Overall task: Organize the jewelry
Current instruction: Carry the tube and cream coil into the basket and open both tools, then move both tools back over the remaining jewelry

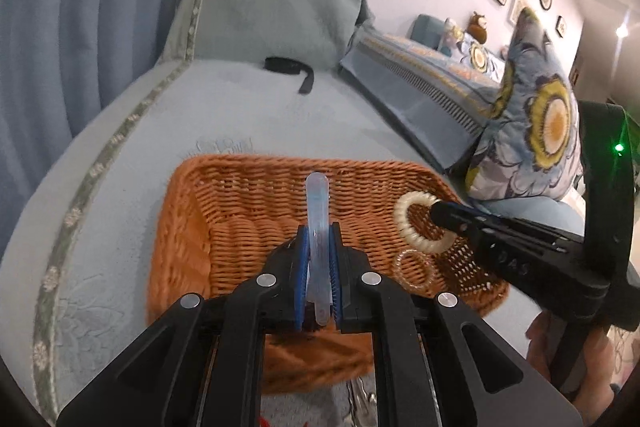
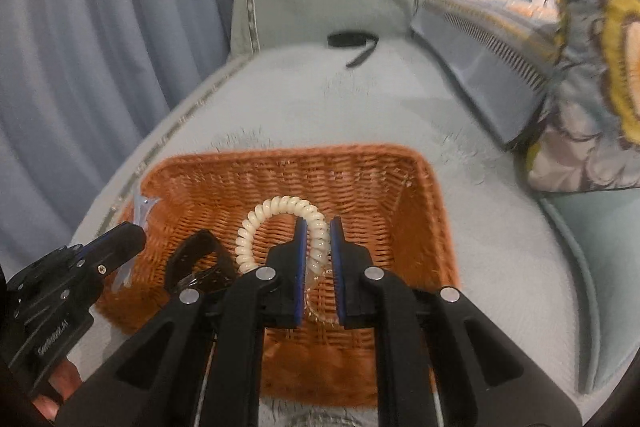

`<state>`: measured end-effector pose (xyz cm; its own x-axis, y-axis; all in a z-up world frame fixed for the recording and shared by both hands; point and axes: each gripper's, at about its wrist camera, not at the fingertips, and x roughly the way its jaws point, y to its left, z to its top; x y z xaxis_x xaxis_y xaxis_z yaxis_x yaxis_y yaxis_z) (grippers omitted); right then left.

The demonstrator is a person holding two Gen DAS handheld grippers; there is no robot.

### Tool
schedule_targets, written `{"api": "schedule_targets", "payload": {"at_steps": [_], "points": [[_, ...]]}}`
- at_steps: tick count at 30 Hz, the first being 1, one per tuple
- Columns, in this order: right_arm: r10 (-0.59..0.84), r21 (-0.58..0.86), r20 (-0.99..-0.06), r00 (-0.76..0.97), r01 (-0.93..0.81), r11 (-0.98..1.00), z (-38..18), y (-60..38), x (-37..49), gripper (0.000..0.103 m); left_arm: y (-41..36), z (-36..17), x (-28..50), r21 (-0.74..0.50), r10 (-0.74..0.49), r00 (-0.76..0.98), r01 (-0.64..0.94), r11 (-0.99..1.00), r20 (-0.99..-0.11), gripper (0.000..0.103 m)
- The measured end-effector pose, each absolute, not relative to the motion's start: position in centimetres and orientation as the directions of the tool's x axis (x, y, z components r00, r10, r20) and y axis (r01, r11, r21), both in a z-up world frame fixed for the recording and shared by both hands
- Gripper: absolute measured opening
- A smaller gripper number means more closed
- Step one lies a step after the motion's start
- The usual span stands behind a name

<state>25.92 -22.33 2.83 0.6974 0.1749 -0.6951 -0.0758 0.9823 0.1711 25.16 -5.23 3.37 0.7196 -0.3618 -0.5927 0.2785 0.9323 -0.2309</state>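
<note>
An orange wicker basket sits on a pale green sofa seat. My left gripper is shut on a translucent pale blue clip, held upright over the basket's near side. My right gripper is shut on a cream spiral hair tie; a clear ring hangs below the pads. In the left wrist view the right gripper hovers over the basket's right corner with the spiral tie and the clear ring. The left gripper with its clip shows at the basket's left rim. A black clip lies inside the basket.
A black strap lies at the back of the seat. A floral pillow stands to the right, beside a patterned cushion. Blue curtains hang on the left. Something silvery lies in front of the basket.
</note>
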Motion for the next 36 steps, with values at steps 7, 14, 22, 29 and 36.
{"api": "schedule_targets", "payload": {"at_steps": [7, 14, 22, 29, 36], "points": [[0.151, 0.165, -0.766, 0.625, -0.037, 0.986, 0.5, -21.7, 27.2, 0.010, -5.4, 1.5, 26.0, -0.243, -0.365, 0.684, 0.272, 0.931, -0.631, 0.008], [0.188, 0.219, -0.775, 0.604, -0.022, 0.975, 0.3, -22.3, 27.0, 0.011, -5.6, 1.2, 25.4, -0.237, -0.371, 0.673, 0.286, 0.928, -0.640, 0.010], [0.220, 0.235, -0.725, 0.653, -0.066, 0.970, 2.9, -23.4, 24.0, 0.037, -4.1, 4.1, 21.4, -0.288, -0.432, 0.709, 0.323, 0.902, -0.558, 0.033], [0.240, 0.215, -0.650, 0.721, -0.128, 0.968, 6.5, -24.7, 17.3, 0.037, -2.6, 7.1, 15.1, -0.277, -0.454, 0.739, 0.361, 0.891, -0.498, 0.034], [0.291, 0.237, -0.588, 0.755, -0.184, 0.954, 6.6, -26.5, 10.5, 0.037, -1.3, 6.6, 10.0, -0.302, -0.426, 0.759, 0.311, 0.901, -0.492, 0.034]]}}
